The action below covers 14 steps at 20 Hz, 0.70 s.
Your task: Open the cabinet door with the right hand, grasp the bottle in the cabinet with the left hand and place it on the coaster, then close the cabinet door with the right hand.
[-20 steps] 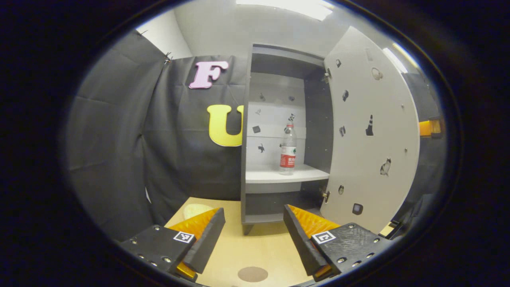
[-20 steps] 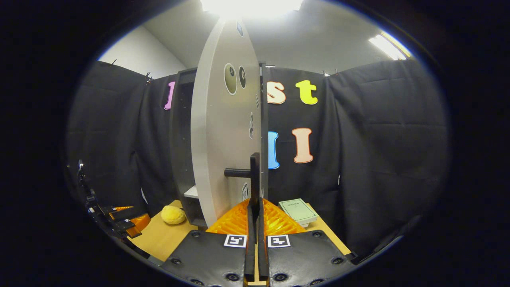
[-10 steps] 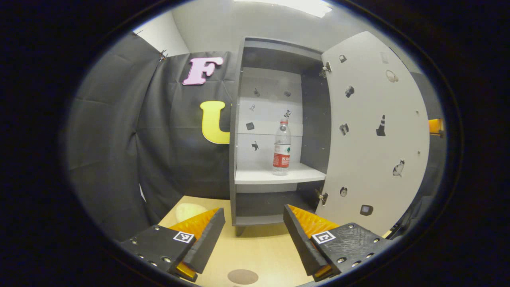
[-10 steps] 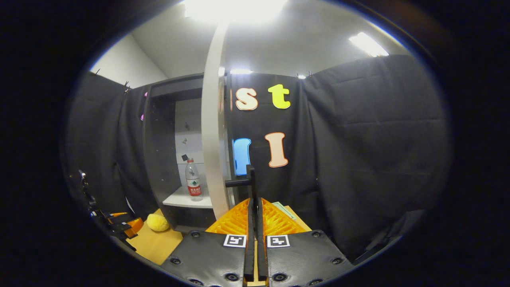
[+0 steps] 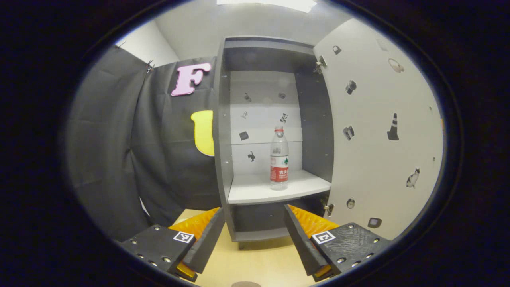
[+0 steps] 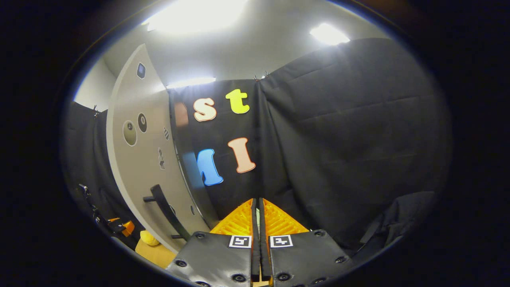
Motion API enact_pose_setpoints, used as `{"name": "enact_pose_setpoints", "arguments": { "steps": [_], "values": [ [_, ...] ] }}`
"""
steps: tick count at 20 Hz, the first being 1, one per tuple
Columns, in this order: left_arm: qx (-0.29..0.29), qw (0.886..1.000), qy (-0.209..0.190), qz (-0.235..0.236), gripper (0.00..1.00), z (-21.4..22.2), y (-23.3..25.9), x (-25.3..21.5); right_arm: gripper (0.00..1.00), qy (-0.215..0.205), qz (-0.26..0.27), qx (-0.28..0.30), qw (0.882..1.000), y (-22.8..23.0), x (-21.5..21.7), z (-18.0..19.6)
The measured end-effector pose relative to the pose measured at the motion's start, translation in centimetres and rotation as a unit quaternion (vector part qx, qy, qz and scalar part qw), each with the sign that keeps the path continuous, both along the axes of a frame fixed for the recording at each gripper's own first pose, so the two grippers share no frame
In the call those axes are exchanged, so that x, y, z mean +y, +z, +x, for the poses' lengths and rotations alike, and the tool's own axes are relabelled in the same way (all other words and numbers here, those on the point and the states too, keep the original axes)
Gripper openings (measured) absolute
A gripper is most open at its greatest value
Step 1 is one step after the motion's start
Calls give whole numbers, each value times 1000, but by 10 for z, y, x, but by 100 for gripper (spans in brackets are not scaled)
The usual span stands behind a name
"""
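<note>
The grey cabinet (image 5: 223, 131) stands open. A clear bottle (image 5: 279, 158) with a red label stands upright on its white shelf (image 5: 255, 193). The pale door (image 5: 378, 131) is swung far out to the right. My left gripper (image 5: 253, 233) is open, low in front of the cabinet and short of the bottle, with nothing between its fingers. A sliver of the brown coaster (image 5: 246, 284) shows below it on the table. In the right gripper view, my right gripper (image 6: 257, 201) is shut on nothing, facing the booth wall. The door (image 6: 139, 167) and its dark handle (image 6: 165, 211) lie apart to its left.
The tan table top (image 5: 259, 263) runs under the cabinet's lower edge. In the right gripper view a yellow soft object (image 6: 148, 238) lies on the table at lower left, near the other gripper (image 6: 119, 228). Black cloth walls close in behind and to the right.
The right gripper has come off the door handle and turned right, toward the wall. The door has swung wider. The left gripper has moved closer to the cabinet and bottle.
</note>
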<state>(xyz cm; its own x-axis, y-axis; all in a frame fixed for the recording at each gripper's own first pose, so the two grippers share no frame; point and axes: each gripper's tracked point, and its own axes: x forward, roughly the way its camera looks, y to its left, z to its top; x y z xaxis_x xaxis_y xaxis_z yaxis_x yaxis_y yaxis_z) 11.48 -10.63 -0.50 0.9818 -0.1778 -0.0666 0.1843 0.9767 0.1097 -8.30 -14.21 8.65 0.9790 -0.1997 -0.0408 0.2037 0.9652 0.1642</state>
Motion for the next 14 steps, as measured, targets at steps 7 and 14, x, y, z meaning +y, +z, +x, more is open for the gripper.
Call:
{"name": "enact_pose_setpoints", "arguments": {
  "steps": [7,14],
  "values": [
    [11,998,-23,-51,91,42,24,-38,87,7,-62,30,998,-32,-10,51],
    [21,995,-52,-78,89,109,49,-56,98,13,0,44,999,-61,-21,94]
  ]
}}
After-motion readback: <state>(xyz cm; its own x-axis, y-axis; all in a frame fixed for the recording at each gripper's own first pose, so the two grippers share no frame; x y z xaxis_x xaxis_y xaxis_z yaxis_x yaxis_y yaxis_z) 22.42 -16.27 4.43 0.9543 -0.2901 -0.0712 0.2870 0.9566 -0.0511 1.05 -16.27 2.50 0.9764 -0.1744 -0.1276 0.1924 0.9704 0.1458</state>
